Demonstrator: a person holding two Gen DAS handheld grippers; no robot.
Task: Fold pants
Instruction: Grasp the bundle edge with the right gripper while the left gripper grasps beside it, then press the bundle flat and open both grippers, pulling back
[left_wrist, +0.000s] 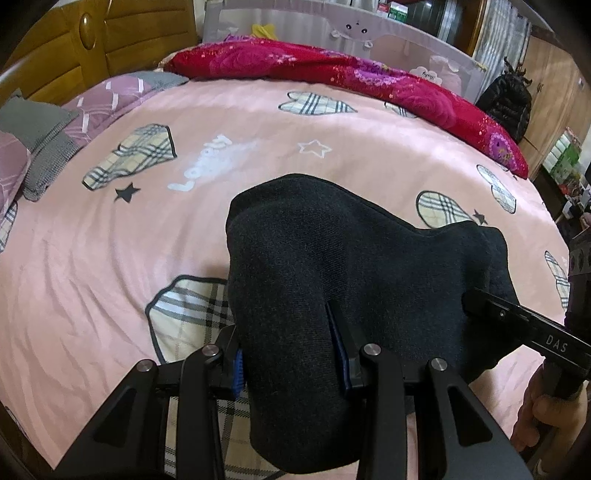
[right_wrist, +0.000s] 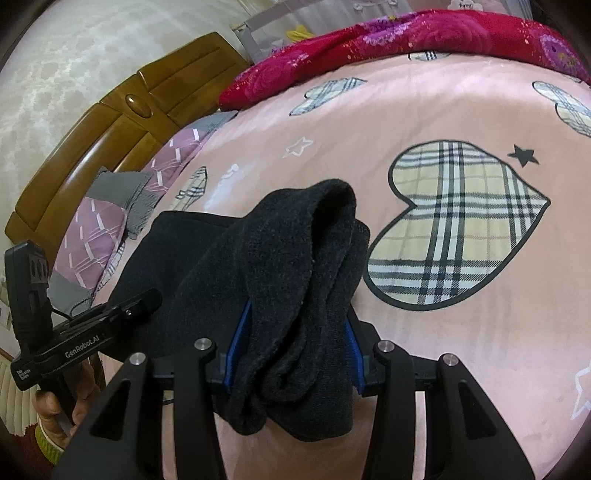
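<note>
Two grippers, left (left_wrist: 291, 354) and right (right_wrist: 291, 354), each clamped on the dark pants (left_wrist: 332, 258), held bunched above the pink bed (left_wrist: 110, 258). Step in hand: carrying the fold over. Next likely calls for lowering evenly and laying edges aligned.

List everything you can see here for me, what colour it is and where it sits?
pants: one pair, dark charcoal, bunched and held up over the bed by both tongs
bedspread: one, pink with plaid hearts and stars, covering the bed
quilt: one, red floral, along the far edge of the bed
pillows: at least two, mauve and grey, at the headboard end
headboard: one, brown wood, behind the pillows
jacket: one, black, hanging past the bed
left tongs: black with blue pads, clamped on the pants
right tongs: black with blue pads, clamped on the pants
</note>
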